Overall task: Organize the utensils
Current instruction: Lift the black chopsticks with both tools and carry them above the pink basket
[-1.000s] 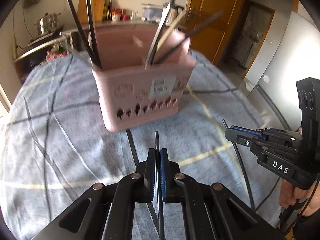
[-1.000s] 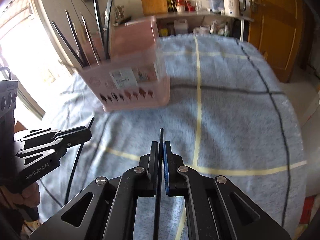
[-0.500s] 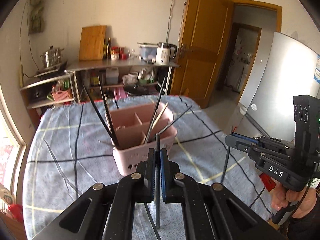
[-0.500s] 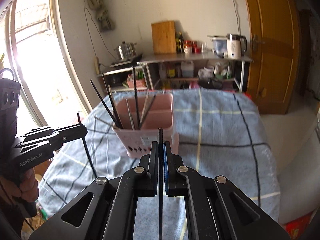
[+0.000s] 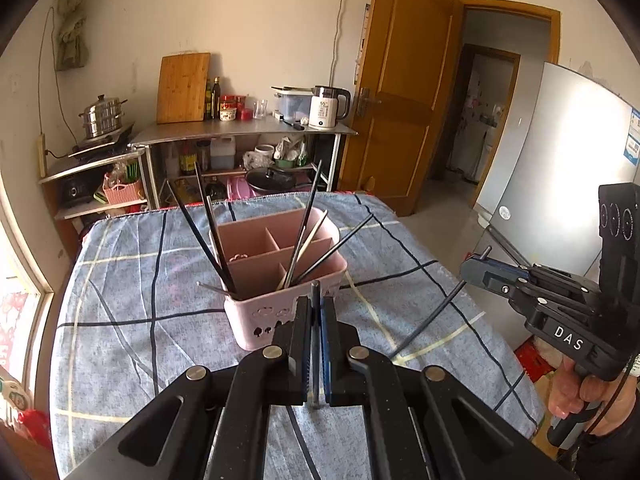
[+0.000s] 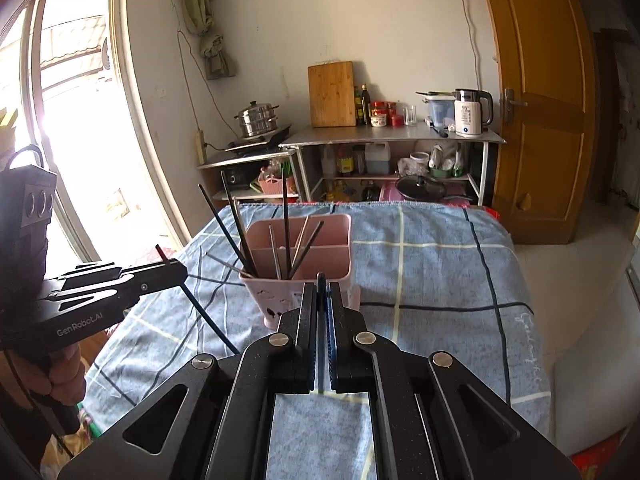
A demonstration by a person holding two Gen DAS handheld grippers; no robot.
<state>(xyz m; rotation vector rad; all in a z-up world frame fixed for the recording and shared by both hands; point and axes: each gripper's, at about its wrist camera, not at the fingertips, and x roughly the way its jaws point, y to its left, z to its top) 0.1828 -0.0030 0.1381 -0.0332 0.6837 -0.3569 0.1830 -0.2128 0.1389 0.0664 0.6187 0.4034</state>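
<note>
Both grippers, left gripper [image 5: 316, 344] and right gripper [image 6: 321, 340], each clamped on one black chopstick [image 5: 315, 320], have risen above the desk [image 5: 120, 340], ready for insertion into the pink holder [image 5: 256, 320] mid-desk.

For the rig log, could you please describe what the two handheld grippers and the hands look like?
Both are matte black linkages with silver pivot screws and blue finger pads. The left gripper reads "GenRobot.AI", the right gripper "DAS". Each carries a black three-hole box. Bare hands, with thin black cables.
</note>
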